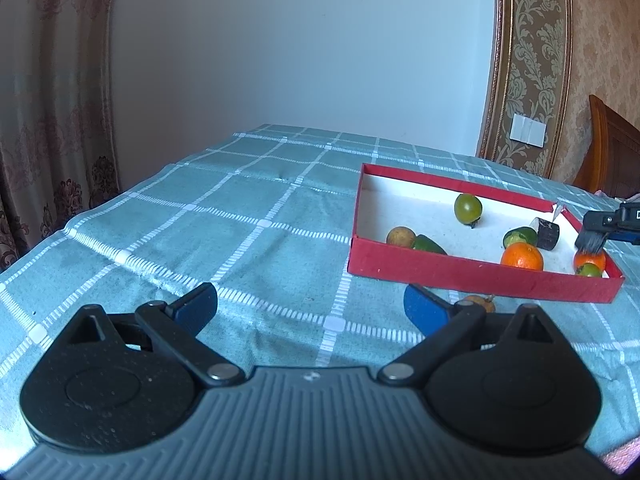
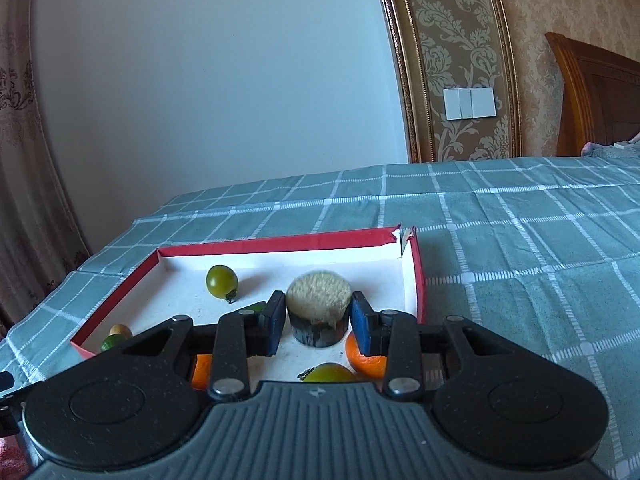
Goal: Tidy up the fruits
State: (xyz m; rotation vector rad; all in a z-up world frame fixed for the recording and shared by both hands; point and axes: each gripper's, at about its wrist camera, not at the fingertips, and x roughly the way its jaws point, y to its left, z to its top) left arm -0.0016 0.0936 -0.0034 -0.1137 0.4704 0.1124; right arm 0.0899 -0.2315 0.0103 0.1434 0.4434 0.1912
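Red box [image 1: 472, 274] with white inside sits on the checked teal cloth [image 1: 240, 216] over the surface, toward the right side in the left wrist view, its near wall low and facing the left claw [image 1: 310, 306]. Left claw is wide apart, holding nothing, low over bare cloth just short of the box's near wall. A brownish fruit [image 1: 478, 302] lies outside the box on the cloth, just beside the near wall and partly hidden behind the left claw's right finger.

Inside the box: green tomato [image 2: 222, 280] alone in the middle-back, lots of white floor around it; a brown fruit [image 1: 400, 237] touching a green one [image 1: 428, 245] by the near-left wall; orange [image 1: 522, 257] against the near wall; second orange [image 2: 366, 356] and another green tomato [image 2: 330, 373] crowded in the near-right corner.

Right claw [image 2: 318, 320] is over that right end, narrowed around a dark-skinned cut piece with pale fibrous top [image 2: 319, 308]; pads sit at both its sides, contact on the right pad unclear. Piece stands on the box floor, near the right wall. Far-right box corner [image 2: 404, 236] is torn open. Cloth beyond the box's far and right walls is flat and open.
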